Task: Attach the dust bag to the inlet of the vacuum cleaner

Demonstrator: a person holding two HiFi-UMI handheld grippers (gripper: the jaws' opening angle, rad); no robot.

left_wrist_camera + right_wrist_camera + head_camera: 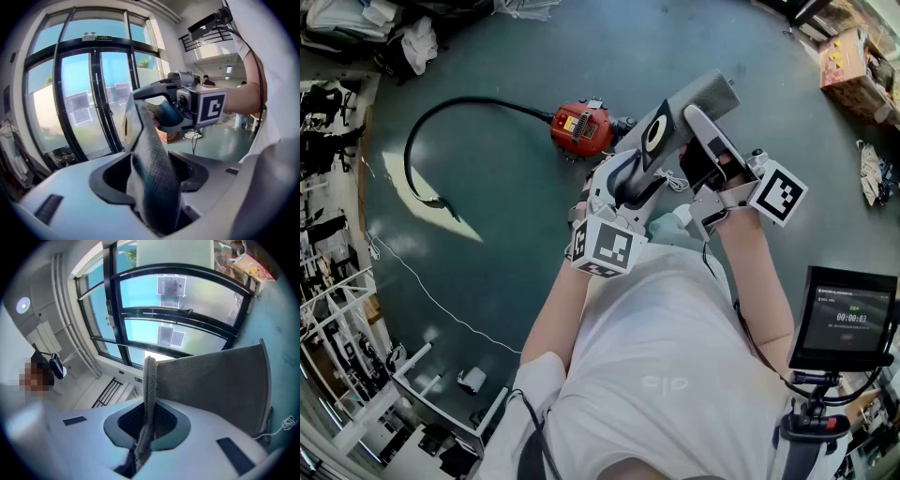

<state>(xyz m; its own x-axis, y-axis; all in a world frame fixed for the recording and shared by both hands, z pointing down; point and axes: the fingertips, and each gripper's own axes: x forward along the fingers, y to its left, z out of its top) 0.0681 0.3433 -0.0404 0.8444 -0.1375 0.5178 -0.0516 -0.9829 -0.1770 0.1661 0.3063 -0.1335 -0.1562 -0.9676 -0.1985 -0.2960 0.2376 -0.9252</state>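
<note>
grey mesh dust bag, held in the air between both grippers

item: grey mesh fabric dust bag [701,97] with a pale collar and a round dark hole in it. you held it in front of your chest, above the teal floor [506,216] and well apart from the vacuum cleaner.

left gripper [630,180]: its jaws were closed on a fold of the bag. in the left gripper view the cloth rose from between the pads, pinched tight, and ran up toward the other gripper.

right gripper [705,141]: its jaws were almost together, clamped on a thin edge of the bag. in the right gripper view that edge stood upright out of the jaws, and the broad mesh panel spread away to the right.

small red canister vacuum cleaner [581,128]: it sat on the floor beyond the bag, touched by neither gripper. you could not make out its inlet from the head view.

black curved hose [431,127]: it ran from the vacuum cleaner in an arc across the floor to the left.

dark-screened monitor on a stand [847,319]: it stood at your right side.
</note>
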